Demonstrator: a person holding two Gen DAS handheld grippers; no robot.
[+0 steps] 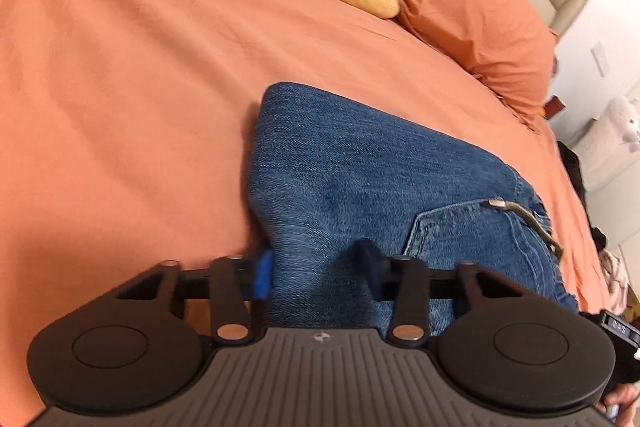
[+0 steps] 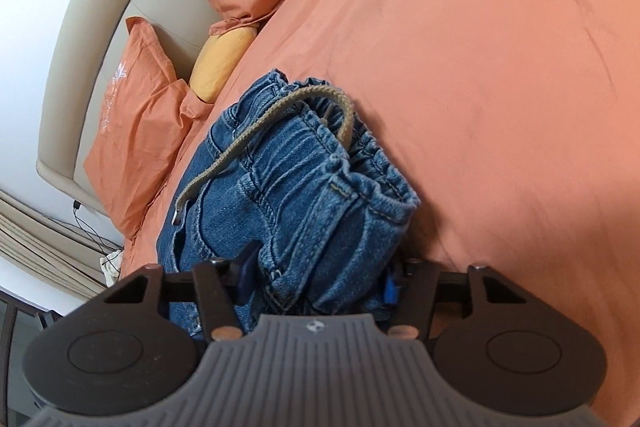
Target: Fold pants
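Both grippers clamp the blue pants (image 1: 360, 179), which lie folded on the orange bed (image 1: 120, 67) below the pillows (image 1: 472, 7): left gripper (image 1: 316, 267) pinches plain denim, right gripper (image 2: 320, 275) pinches the gathered waistband (tan drawstring (image 2: 256, 135) looped across it).

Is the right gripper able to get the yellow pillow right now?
Probably not. The right gripper is shut on the jeans, and the yellow pillow lies well beyond them, by the headboard.
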